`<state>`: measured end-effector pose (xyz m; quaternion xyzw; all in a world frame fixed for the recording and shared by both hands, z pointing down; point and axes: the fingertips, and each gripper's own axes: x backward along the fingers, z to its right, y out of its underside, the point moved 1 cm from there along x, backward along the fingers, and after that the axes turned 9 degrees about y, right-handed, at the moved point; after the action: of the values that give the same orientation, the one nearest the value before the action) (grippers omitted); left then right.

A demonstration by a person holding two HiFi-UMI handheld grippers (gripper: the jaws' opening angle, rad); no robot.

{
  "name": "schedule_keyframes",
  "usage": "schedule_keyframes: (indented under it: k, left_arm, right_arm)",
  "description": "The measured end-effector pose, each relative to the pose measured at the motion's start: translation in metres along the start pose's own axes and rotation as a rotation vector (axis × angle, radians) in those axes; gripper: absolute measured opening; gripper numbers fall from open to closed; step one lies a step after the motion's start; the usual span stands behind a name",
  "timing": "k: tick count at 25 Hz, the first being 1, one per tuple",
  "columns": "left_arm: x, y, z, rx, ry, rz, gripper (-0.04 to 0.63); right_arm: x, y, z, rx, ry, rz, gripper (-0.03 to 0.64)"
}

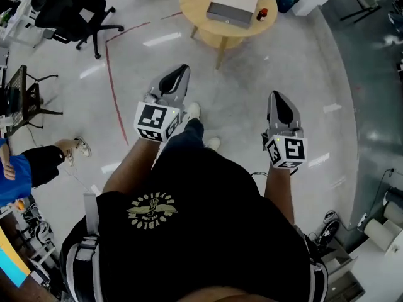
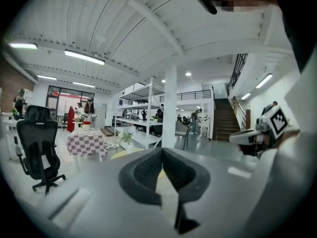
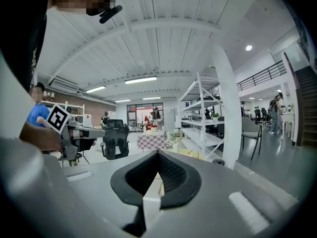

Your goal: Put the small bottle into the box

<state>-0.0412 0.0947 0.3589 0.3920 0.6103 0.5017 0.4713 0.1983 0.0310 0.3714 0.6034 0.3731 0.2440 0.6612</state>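
Note:
In the head view a round wooden table [image 1: 200, 5] stands ahead on the pale floor. On it lie a flat grey-white box [image 1: 233, 6] and, to its right, a small dark bottle with a red part [image 1: 262, 14]. My left gripper [image 1: 182, 70] and right gripper [image 1: 275, 95] are held out in front of my body, well short of the table, and point toward it. Both are shut with nothing between the jaws. The left gripper [image 2: 162, 151] and the right gripper [image 3: 158, 153] show their dark pads meeting at the tip in their own views.
A black office chair [image 1: 75, 11] stands at the far left, with a red line [image 1: 113, 87] on the floor beside it. A person in blue [image 1: 16, 172] sits at the left edge. A white pillar [image 2: 170, 108], shelves [image 2: 141, 115] and a checkered table [image 2: 86, 142] stand beyond.

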Motion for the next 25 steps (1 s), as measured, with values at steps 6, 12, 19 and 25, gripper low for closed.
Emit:
schedule_keyframes:
  k: [6,12,19,25]
  left_arm:
    - [-0.026,0.021,0.001,0.028,0.032,-0.044,0.0]
    - [-0.045,0.028,0.0,0.024,0.069,-0.035,0.0]
    - [-0.047,0.043,-0.021,0.053,0.054,-0.071,0.0]
    - [-0.065,0.038,-0.045,0.071,0.071,-0.079,0.0]
  right_arm:
    - [-0.011,0.015,0.004,0.004,0.001,-0.026,0.008]
    - [-0.026,0.025,0.01,-0.004,0.006,-0.042,0.008]
    - [-0.049,0.033,0.002,-0.011,-0.012,-0.067,0.008]
    - [-0.076,0.024,-0.002,-0.016,-0.007,-0.069,0.008]
